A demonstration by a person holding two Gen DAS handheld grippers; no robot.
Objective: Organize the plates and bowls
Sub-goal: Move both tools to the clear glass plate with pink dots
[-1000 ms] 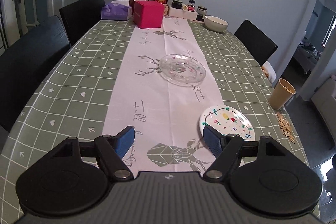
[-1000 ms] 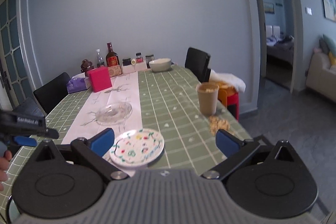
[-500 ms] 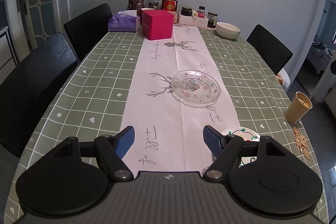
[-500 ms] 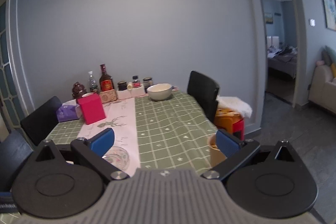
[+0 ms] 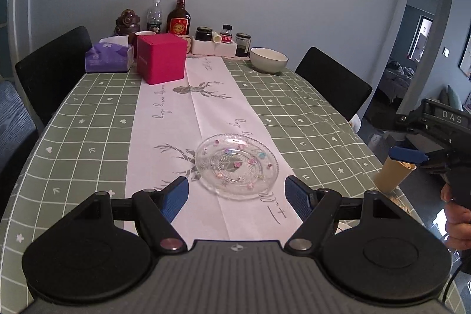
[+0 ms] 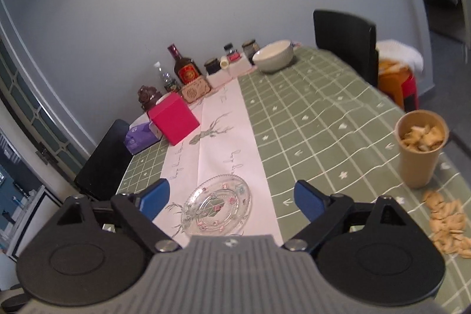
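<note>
A clear glass plate (image 5: 237, 165) with small coloured dots lies on the white runner in the middle of the table. My left gripper (image 5: 237, 193) hovers just short of it, open and empty. A white bowl (image 5: 268, 60) stands at the far end, right of the runner. In the right wrist view the glass plate (image 6: 219, 205) lies close ahead, and the bowl (image 6: 273, 56) is far off. My right gripper (image 6: 232, 199) is wide, its jaws closing a little, with nothing pressed between the pads. One of its blue fingers (image 5: 407, 155) shows at the right edge, held by a hand.
A tan cup (image 6: 421, 149) of snack shells stands near the right edge of the table (image 5: 294, 108), with loose shells (image 6: 447, 225) beside it. A pink box (image 5: 162, 61), a tissue box (image 5: 107, 58), bottles and jars line the far end. Black chairs (image 5: 332, 84) flank both sides.
My left gripper moved forward to the glass plate, and the painted plate dropped out of view. My right gripper swung left and tipped down, bringing the glass plate in front of its slightly narrower fingers.
</note>
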